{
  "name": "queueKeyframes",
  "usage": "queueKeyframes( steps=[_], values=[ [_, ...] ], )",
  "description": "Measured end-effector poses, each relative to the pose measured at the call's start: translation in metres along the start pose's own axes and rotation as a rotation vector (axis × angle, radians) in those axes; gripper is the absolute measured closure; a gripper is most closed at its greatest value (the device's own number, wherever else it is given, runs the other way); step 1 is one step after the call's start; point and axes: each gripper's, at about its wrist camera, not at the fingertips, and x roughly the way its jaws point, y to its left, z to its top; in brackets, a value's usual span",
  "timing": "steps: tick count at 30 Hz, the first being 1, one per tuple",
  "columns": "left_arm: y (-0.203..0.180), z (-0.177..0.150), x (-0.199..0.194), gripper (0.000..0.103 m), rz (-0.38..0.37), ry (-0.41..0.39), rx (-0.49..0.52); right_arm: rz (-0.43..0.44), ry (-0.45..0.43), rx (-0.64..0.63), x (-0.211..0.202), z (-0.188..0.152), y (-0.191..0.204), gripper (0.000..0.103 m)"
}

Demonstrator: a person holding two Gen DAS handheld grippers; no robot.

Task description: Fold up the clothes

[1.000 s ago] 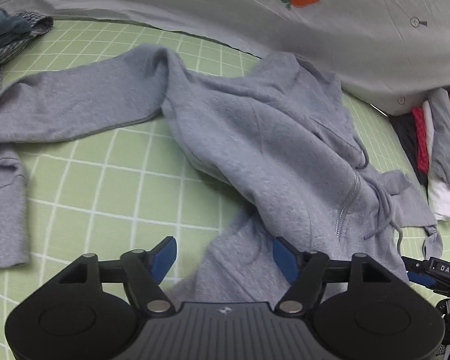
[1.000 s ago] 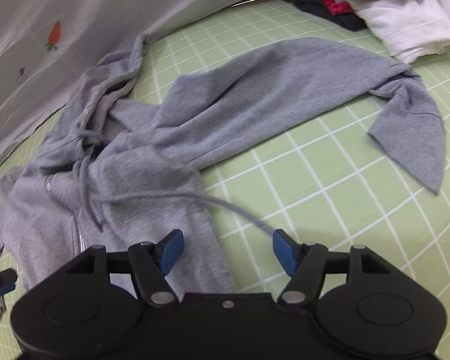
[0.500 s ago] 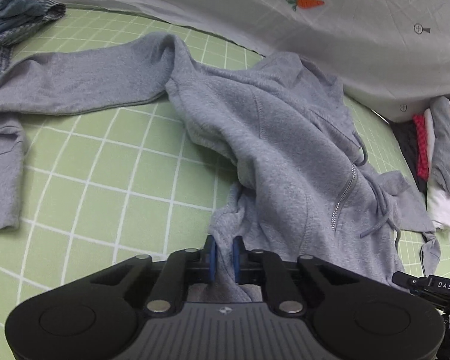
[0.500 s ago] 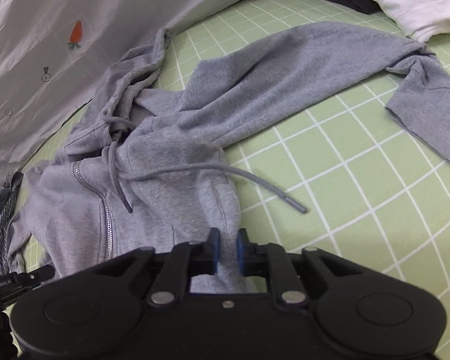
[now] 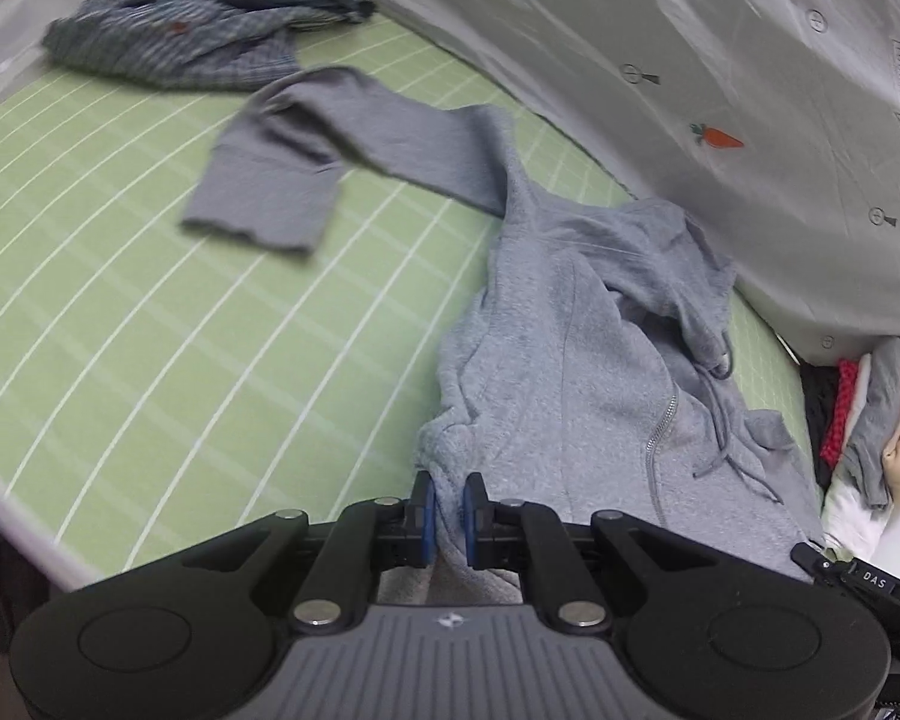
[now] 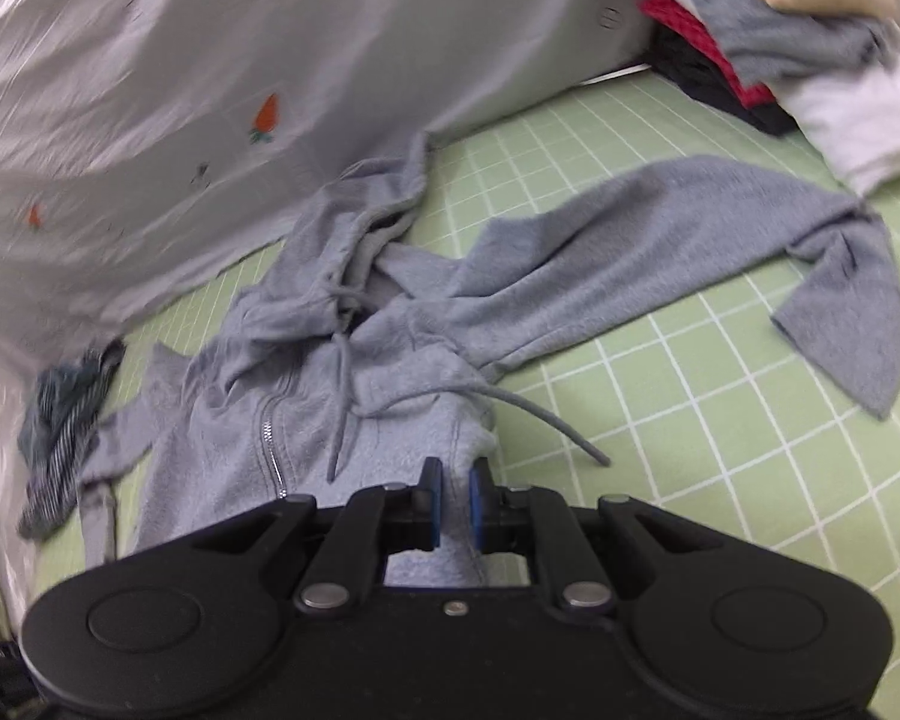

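Observation:
A grey zip hoodie (image 5: 576,360) lies crumpled on the green grid mat (image 5: 150,312), hood toward the white sheet. My left gripper (image 5: 448,507) is shut on the hoodie's bottom hem, cloth bunched between its blue pads. One sleeve (image 5: 306,174) trails off to the upper left. In the right wrist view the same hoodie (image 6: 390,360) shows its zip and drawstrings, and my right gripper (image 6: 455,501) is shut on the hem at the other side. The other sleeve (image 6: 720,252) stretches right across the mat. The hem is lifted slightly off the mat at both grips.
A white sheet with carrot prints (image 5: 720,90) rises behind the mat. Blue checked and striped clothes (image 5: 198,30) lie at the far left. A stack of folded clothes (image 6: 780,42) sits at the right. The mat's near edge (image 5: 24,540) drops off at lower left.
Both grippers closed on the hoodie's hem, then lifted and pulled back. The left one swung sideways and rolled, dragging the body and its sleeve across the mat.

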Motion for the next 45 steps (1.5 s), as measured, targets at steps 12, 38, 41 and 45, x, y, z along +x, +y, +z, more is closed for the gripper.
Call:
queueKeyframes(
  steps=[12, 38, 41, 45],
  values=[
    [-0.042, -0.017, 0.003, 0.025, 0.177, -0.021, 0.222, -0.067, 0.070, -0.026, 0.003, -0.024, -0.012, 0.046],
    [-0.123, -0.028, 0.133, 0.000, 0.236, 0.095, 0.323, -0.277, -0.092, 0.266, -0.021, 0.021, -0.155, 0.000],
    [-0.133, -0.034, 0.140, 0.000, 0.305, 0.080, 0.349, -0.298, -0.120, 0.322, -0.017, 0.043, -0.188, 0.000],
    [-0.137, -0.035, 0.144, 0.000, 0.351, 0.063, 0.328, -0.380, -0.155, 0.279, -0.009, 0.074, -0.219, 0.001]
  ],
)
